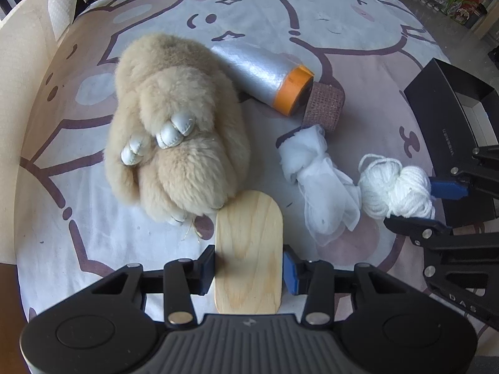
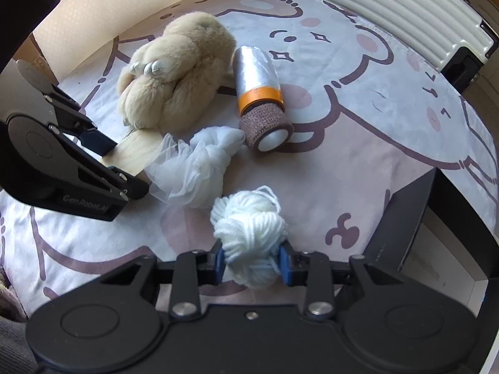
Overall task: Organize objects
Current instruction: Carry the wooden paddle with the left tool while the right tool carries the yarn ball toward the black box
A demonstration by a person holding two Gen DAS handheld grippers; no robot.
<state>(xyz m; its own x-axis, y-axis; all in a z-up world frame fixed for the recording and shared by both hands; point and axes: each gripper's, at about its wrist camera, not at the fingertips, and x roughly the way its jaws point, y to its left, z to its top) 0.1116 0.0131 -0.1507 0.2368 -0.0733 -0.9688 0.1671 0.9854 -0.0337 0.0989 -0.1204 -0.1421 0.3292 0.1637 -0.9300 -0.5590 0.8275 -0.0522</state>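
A pale wooden block [image 1: 248, 252] with rounded ends lies on the cartoon-print cloth [image 1: 93, 233]. My left gripper [image 1: 248, 274] is shut on it, one blue pad against each long side. In the right wrist view a ball of white yarn [image 2: 249, 233] sits squeezed between the pads of my right gripper [image 2: 252, 265], which is shut on it. The left wrist view shows the same yarn [image 1: 389, 187] at the right. A beige plush toy [image 1: 174, 124] lies just beyond the block and touches its far end.
A silver roll with an orange band [image 1: 262, 71], a brown bandage roll [image 1: 324, 106] and a white mesh cloth [image 1: 324, 193] lie between the toy and the yarn. An open black box [image 2: 405, 227] stands at the right edge. A white ribbed case [image 2: 374, 6] is behind.
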